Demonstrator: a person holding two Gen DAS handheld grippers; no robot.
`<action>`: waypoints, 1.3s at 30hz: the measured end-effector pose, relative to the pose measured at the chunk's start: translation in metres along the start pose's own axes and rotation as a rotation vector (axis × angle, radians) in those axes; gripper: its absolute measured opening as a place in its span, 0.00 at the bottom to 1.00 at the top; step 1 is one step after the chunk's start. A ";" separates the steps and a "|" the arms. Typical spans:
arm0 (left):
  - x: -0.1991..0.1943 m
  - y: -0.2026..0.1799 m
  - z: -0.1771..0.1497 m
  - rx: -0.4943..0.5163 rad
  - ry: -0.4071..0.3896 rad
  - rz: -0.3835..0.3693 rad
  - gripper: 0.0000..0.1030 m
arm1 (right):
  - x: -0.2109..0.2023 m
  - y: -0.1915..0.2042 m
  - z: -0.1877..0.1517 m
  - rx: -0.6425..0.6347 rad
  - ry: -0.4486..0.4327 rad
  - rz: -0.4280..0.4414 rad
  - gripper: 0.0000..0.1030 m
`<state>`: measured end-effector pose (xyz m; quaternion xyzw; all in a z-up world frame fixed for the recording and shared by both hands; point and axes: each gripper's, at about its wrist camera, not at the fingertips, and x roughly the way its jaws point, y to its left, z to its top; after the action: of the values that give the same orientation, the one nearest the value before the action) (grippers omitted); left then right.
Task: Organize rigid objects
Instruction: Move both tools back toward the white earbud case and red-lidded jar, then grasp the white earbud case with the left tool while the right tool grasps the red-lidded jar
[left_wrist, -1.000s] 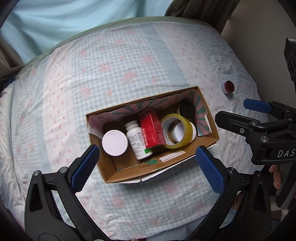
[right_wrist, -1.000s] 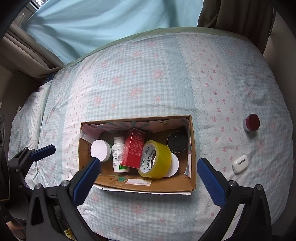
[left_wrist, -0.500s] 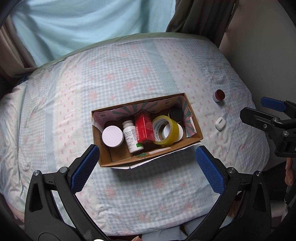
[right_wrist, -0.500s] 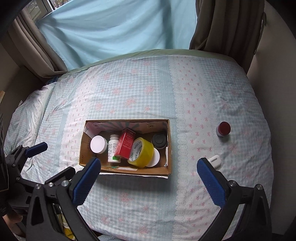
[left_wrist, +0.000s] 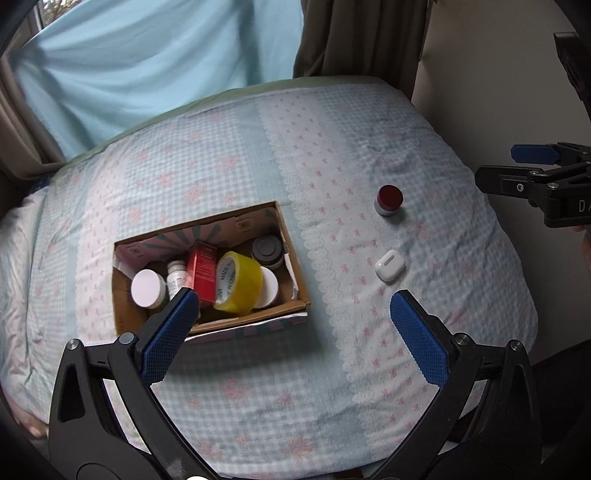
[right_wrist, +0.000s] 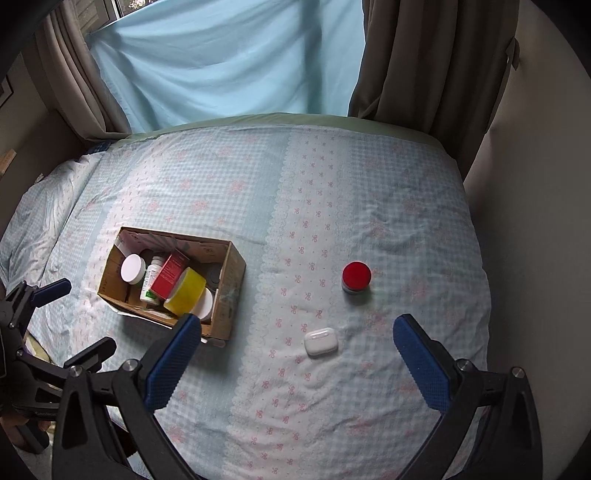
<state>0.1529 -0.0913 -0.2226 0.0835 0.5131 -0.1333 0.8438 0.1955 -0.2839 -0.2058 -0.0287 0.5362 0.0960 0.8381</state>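
Note:
An open cardboard box (left_wrist: 295, 266) (right_wrist: 231, 273) lies on the bed. It holds a yellow tape roll (left_wrist: 238, 282) (right_wrist: 184, 291), a red carton (left_wrist: 201, 271) (right_wrist: 168, 273), a white bottle (left_wrist: 176, 277), white-lidded jars (left_wrist: 147, 288) (right_wrist: 132, 268) and a dark jar (left_wrist: 266, 249). A red-lidded jar (left_wrist: 388, 199) (right_wrist: 355, 277) and a white earbud case (left_wrist: 389, 265) (right_wrist: 320, 341) lie on the bedspread right of the box. My left gripper (left_wrist: 290, 328) is open and empty above the box's near right corner. My right gripper (right_wrist: 295, 356) is open and empty, above and just short of the earbud case.
The bed has a blue checked spread with pink flowers (right_wrist: 258, 192). Brown curtains (right_wrist: 424, 55) and a light blue sheet (right_wrist: 221, 55) hang behind it. A wall (right_wrist: 535, 184) runs along the bed's right edge.
Both grippers have drawn back and swung right. The box has slid left in both views, and the red-lidded jar and earbud case now sit nearer the centre. Both jaws stay open.

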 end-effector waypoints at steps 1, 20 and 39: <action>0.011 -0.014 0.000 0.017 0.000 -0.014 1.00 | 0.008 -0.012 0.000 -0.017 0.000 0.007 1.00; 0.266 -0.140 -0.036 0.317 -0.047 -0.156 0.85 | 0.235 -0.103 -0.022 -0.340 -0.038 0.167 0.88; 0.292 -0.145 -0.039 0.517 -0.043 -0.307 0.45 | 0.297 -0.093 -0.018 -0.407 -0.088 0.158 0.49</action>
<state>0.2029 -0.2593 -0.5001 0.2142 0.4507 -0.3874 0.7752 0.3176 -0.3397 -0.4871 -0.1509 0.4693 0.2688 0.8275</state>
